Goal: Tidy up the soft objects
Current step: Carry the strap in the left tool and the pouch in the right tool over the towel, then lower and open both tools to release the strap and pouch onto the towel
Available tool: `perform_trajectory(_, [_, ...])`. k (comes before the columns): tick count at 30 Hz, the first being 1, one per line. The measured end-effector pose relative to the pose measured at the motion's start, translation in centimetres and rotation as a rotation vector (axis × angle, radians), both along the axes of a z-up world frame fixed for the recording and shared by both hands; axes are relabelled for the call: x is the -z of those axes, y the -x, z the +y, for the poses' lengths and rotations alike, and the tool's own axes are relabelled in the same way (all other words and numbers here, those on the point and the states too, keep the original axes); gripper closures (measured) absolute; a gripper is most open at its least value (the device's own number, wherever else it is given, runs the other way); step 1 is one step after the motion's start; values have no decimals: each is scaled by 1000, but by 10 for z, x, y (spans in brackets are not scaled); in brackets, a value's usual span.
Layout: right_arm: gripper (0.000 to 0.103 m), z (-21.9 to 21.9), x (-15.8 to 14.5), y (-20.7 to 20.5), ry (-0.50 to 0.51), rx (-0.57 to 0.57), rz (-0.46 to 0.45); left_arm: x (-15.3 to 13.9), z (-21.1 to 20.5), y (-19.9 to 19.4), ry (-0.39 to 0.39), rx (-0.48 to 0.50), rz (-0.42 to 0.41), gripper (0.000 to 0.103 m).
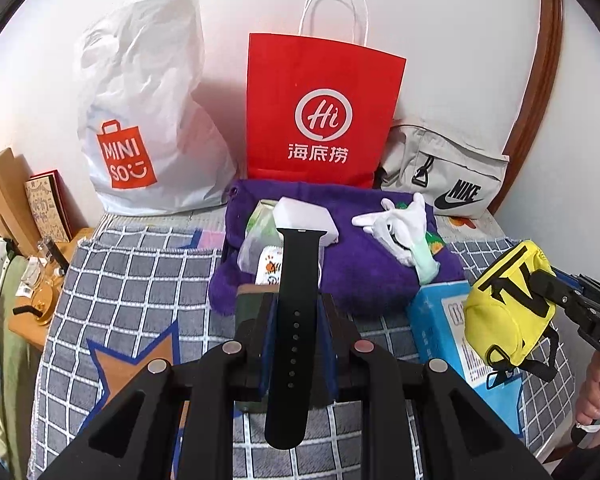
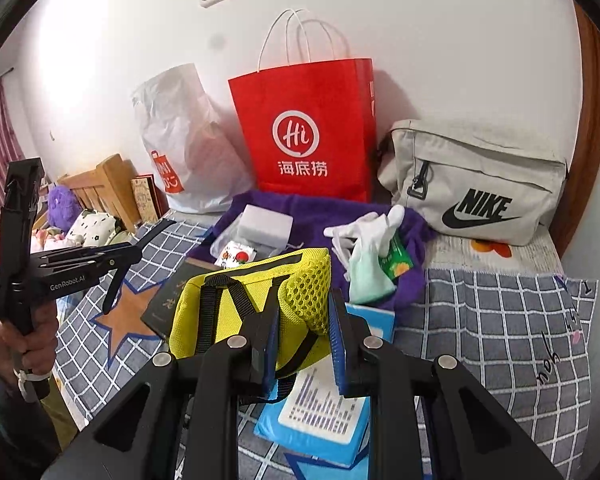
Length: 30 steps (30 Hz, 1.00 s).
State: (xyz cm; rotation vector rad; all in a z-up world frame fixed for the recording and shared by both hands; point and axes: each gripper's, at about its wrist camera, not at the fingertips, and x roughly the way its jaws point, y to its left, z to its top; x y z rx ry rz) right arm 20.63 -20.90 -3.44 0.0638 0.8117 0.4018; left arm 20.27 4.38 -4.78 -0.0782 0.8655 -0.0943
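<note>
My left gripper (image 1: pixel 296 316) is shut on a black watch strap (image 1: pixel 296 320), held above the checked bed cover; the gripper also shows at the left of the right wrist view (image 2: pixel 156 232). My right gripper (image 2: pixel 304 320) is shut on a yellow mesh pouch (image 2: pixel 256 308) with black straps, also seen at the right in the left wrist view (image 1: pixel 508 308). On a purple towel (image 1: pixel 364 264) lie white gloves (image 1: pixel 400 228), a white block (image 1: pixel 306 220) and small packets.
A red paper bag (image 1: pixel 320 112), a white Miniso plastic bag (image 1: pixel 148 120) and a grey Nike bag (image 2: pixel 480 184) stand against the wall. A blue box (image 2: pixel 320 412) lies below the pouch. A dark booklet (image 2: pixel 172 300) lies on the cover. A wooden headboard (image 2: pixel 104 184) is at left.
</note>
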Motion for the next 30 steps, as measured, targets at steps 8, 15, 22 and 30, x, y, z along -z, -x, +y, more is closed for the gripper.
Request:
perform_trajectory(8, [81, 0, -1, -22, -8, -2, -3, -3, -1, -24, 3, -5, -5, 83])
perform_trajectory(15, [81, 0, 0, -48, -16, 6, -2, -2, -1, -40, 4, -5, -5, 83])
perform_trajectory(22, [81, -1, 6, -71, -12, 12, 0, 4, 2, -61, 16, -14, 7, 83])
perform_trajectory(30, [81, -3, 13, -107, -16, 24, 8, 9, 4, -87, 19, -16, 16, 83])
